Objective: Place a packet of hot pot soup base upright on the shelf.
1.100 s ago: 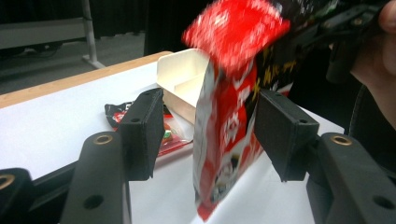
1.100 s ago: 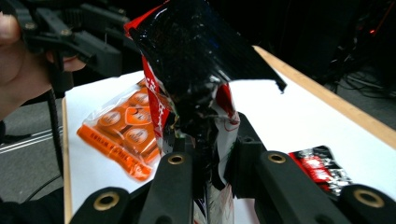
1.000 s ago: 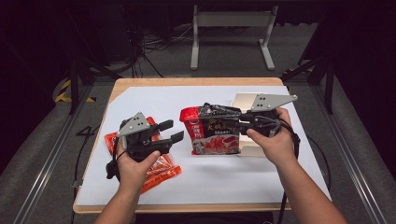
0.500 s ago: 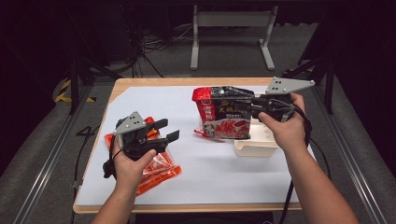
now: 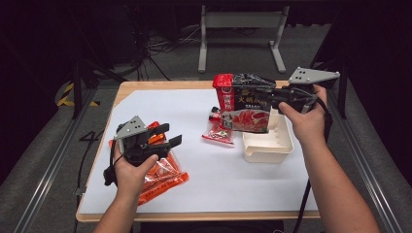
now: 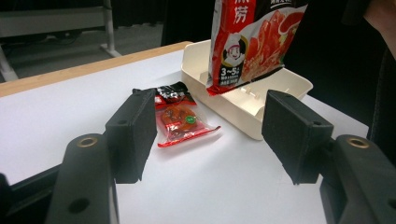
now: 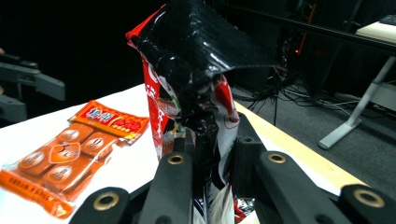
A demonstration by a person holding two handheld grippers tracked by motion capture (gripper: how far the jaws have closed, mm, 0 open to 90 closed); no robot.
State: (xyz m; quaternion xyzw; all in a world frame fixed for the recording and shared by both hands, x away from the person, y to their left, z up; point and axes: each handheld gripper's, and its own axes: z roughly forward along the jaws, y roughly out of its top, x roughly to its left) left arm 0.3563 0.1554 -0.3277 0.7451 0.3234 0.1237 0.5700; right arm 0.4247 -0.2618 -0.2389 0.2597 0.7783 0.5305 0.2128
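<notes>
Two jaws of the right gripper (image 5: 270,95) pinch the black-and-red hot pot soup base bag (image 5: 241,103) at its crumpled edge; the bag hangs in the air above the near-left corner of the cream plastic tray (image 5: 267,144). A small red sachet (image 5: 217,129) lies just left of the tray. The left gripper (image 5: 165,135), spread with nothing between its jaws, hovers well left of the tray, over an orange snack pack (image 5: 163,174).
</notes>
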